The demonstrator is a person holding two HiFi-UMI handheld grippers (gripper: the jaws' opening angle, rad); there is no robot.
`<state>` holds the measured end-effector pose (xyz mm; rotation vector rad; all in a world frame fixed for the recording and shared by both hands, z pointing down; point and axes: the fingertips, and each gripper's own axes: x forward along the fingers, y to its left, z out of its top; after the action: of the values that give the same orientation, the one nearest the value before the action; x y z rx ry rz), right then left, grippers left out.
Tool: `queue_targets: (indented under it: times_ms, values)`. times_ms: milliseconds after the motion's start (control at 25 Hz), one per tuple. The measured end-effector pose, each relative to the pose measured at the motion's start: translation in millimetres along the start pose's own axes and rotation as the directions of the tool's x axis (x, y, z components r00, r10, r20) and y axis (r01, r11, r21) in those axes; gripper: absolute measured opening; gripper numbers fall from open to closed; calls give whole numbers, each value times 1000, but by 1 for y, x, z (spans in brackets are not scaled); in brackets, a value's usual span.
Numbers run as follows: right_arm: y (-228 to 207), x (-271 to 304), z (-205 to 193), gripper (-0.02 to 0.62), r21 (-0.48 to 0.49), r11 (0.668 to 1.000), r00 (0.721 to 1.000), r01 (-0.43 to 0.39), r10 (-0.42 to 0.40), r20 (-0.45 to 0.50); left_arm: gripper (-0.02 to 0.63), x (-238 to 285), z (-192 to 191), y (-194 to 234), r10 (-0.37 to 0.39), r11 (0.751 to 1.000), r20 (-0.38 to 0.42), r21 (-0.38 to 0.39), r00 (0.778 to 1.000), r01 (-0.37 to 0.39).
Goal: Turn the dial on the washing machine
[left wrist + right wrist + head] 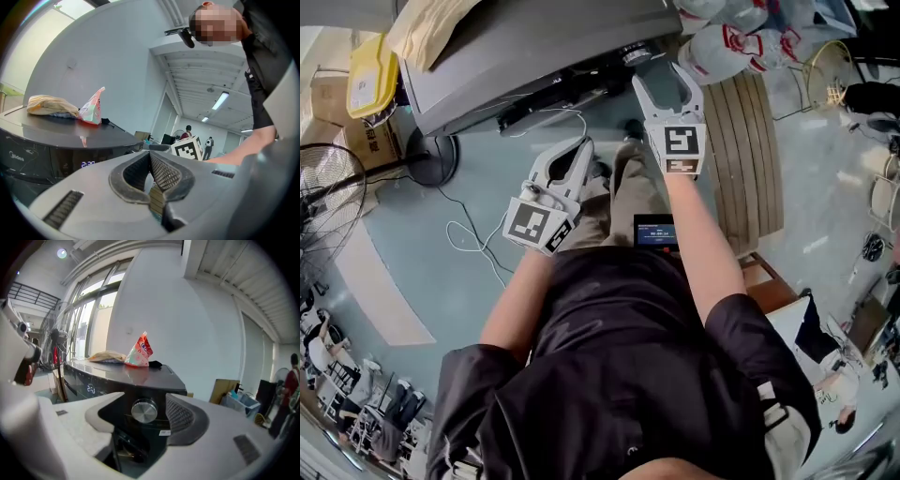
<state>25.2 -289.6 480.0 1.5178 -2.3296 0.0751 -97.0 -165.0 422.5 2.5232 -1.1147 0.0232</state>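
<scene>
Right gripper (660, 79) jaws wide, framing dial (144, 410) | dial round, brushed silver | left gripper (150, 155) jaws closed, empty

Clear run ahead of the right hand-held gripper (144, 415) to the dial (144, 409), nothing between. Bag (139, 352) and cloth (107, 356) sit higher, on top of the washing machine (140, 375), out of the path.

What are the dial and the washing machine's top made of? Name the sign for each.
Dial: looks like brushed metal, silvery with a soft sheen, though it could be metal-coated plastic. Washing machine's top: dark and glossy, likely painted metal or glass, since it mirrors the red pouch standing on it.
</scene>
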Motion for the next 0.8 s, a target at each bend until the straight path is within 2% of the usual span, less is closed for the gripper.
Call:
queue_targets:
  times_ms: [120,200,360,520,680,800]
  values:
    - [1,-24,25,271,43,997,997,-61,58,51,-6,-6,15,-4,4,1000,34,14,999,-5]
    - [7,-43,40,217,47,993,992,-107,103,77,-6,-11,26,-5,9,1000,60,20,998,-11]
    - [21,-77,73,116,15,989,982,-145,142,127,-6,-21,48,-3,11,999,107,34,994,-15]
    - [25,-125,104,3,48,982,965,-185,172,199,-6,-32,62,-12,25,998,137,45,990,-32]
    - [17,-186,119,2,26,974,943,-226,212,258,-6,-43,71,-42,44,995,171,79,984,-59]
    - [8,-230,119,3,41,976,935,-214,192,298,-6,-57,78,-70,68,991,186,97,980,-87]
